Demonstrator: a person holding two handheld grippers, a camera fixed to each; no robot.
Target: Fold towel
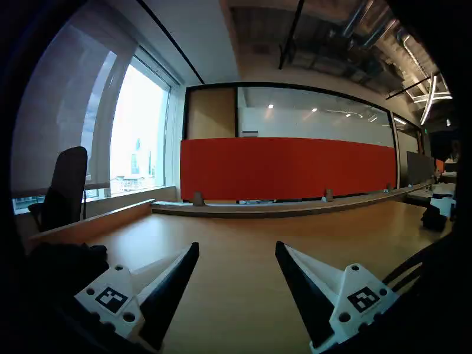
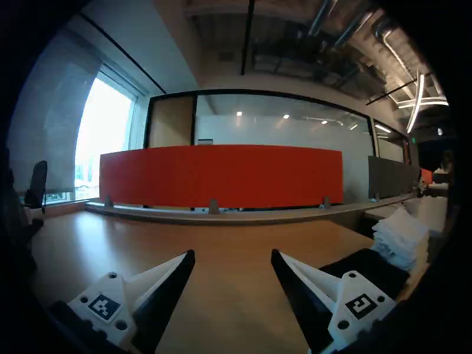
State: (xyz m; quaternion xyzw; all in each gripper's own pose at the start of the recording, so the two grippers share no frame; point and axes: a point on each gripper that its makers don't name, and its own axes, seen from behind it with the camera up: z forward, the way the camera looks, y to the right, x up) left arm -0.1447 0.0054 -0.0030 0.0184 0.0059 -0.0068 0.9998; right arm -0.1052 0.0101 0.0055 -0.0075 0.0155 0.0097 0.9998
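Right now my left hand-held gripper (image 1: 236, 245) and right hand-held gripper (image 2: 233, 252) hang released above the tabletop (image 2: 224, 233); white towels (image 2: 404, 236) sit stacked far right beside a dark cloth (image 2: 366, 268). Folding hasn't begun; next I'd fetch one.

Shows a bare wooden tabletop (image 1: 236, 236) across the lower half of the left gripper view, with a long red divider panel (image 1: 283, 168) standing along its far edge at mid-frame and a glass wall (image 1: 312, 112) rising just above that. Has a bright window (image 1: 138, 141) at the left, with a black office chair (image 1: 65, 189) before it near the left edge. Carries exposed pipes (image 1: 360, 23) and angled light strips (image 1: 430, 97) in the upper right.
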